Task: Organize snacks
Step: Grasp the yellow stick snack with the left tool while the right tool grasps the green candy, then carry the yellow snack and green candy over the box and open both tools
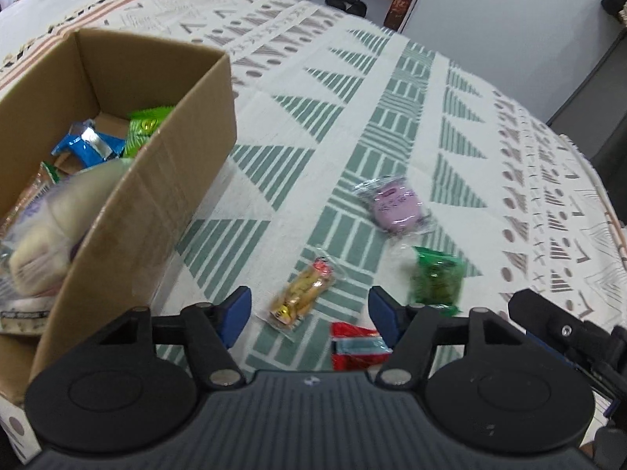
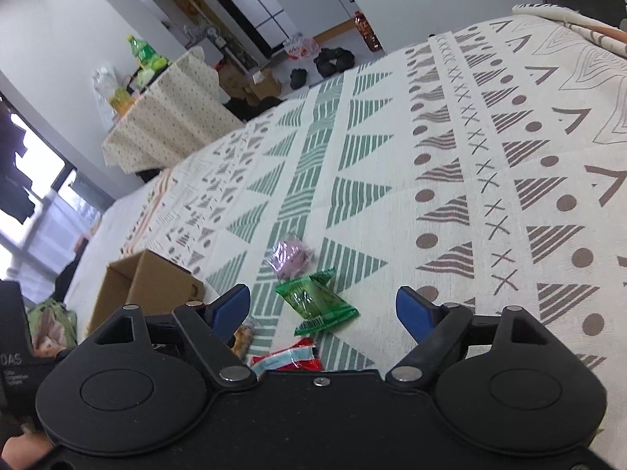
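— Where are the snacks?
— Lower centre of the left view: a yellow clear-wrapped snack (image 1: 301, 298), a red packet (image 1: 358, 346), a green packet (image 1: 437, 280) and a purple round cake (image 1: 395, 206) lie on the patterned bedspread (image 1: 392, 98). The brown cardboard box (image 1: 156, 211) at left holds others.
— The grippers?
— Left gripper (image 1: 309, 313) and right gripper (image 2: 323, 309) both gape, empty.

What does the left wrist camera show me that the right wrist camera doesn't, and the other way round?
Only the left wrist view looks inside the cardboard box, at its blue packet and white bun.

Only the right wrist view shows the side table with a green bottle.

Both show the purple snack, green packet, yellow snack and red packet loose on the patterned cloth. The left gripper and right gripper are open.
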A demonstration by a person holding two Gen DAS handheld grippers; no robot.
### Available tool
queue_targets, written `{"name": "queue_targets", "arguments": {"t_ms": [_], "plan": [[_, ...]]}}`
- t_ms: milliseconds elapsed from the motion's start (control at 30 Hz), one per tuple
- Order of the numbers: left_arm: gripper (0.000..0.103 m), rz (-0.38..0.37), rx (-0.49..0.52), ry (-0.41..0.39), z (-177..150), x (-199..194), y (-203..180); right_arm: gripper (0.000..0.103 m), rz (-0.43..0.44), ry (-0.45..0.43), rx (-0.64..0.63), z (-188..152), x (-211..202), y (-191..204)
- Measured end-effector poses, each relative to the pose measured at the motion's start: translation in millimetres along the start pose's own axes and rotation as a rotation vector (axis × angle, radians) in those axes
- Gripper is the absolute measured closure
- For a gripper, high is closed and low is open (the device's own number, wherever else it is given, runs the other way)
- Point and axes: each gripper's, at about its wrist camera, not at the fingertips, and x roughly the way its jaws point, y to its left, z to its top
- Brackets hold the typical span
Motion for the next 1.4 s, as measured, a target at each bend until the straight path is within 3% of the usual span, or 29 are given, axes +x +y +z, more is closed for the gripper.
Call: {"name": "queue_targets", "arguments": {"t_ms": [133, 300, 400, 467, 567, 633, 700, 733, 800, 1400], "plan": [[0.046, 0.009, -0.012, 0.029, 3.2, 15.6, 3.7, 0.025, -0.012, 0.040, -0.025, -1.3, 16.9, 3.7], [0.047, 0.023, 0.030, 0.030, 8.1, 21.3, 0.5, 0.027, -0.027, 0.068, -0.060, 1.3, 37.7, 11.1], [0.059, 0.044, 0.027, 0.036, 8.9, 23.0, 1.4, 0.028, -0.036, 0.068, -0.090, 4.4, 49.4, 17.8], [0.075, 0.052, 0.027, 0.036, 9.9, 24.1, 1.7, 0.029, -0.041, 0.069, -0.104, 5.6, 56.2, 21.5], [0.086, 0.048, 0.014, 0.038, 12.5, 25.3, 4.1, 0.034, -0.044, 0.085, -0.116, 5.7, 64.6, 24.0], [0.087, 0.040, 0.016, 0.035, 14.5, 24.6, 3.8, 0.042, -0.058, 0.107, -0.129, 3.1, 69.9, 24.3], [0.087, 0.034, 0.017, 0.033, 16.2, 22.8, 2.4, 0.057, -0.070, 0.122, -0.134, 0.4, 72.3, 23.5], [0.087, 0.029, 0.017, 0.033, 16.6, 21.4, 1.5, 0.058, -0.069, 0.117, -0.140, 0.4, 70.8, 24.8], [0.087, 0.021, 0.024, 0.023, 17.0, 15.1, -0.8, 0.075, -0.061, 0.119, -0.137, 1.4, 67.5, 26.5], [0.087, -0.025, -0.007, -0.112, 22.6, -58.7, 2.1, 0.076, 0.044, -0.037, -0.110, 14.5, 24.8, 50.0]]}}
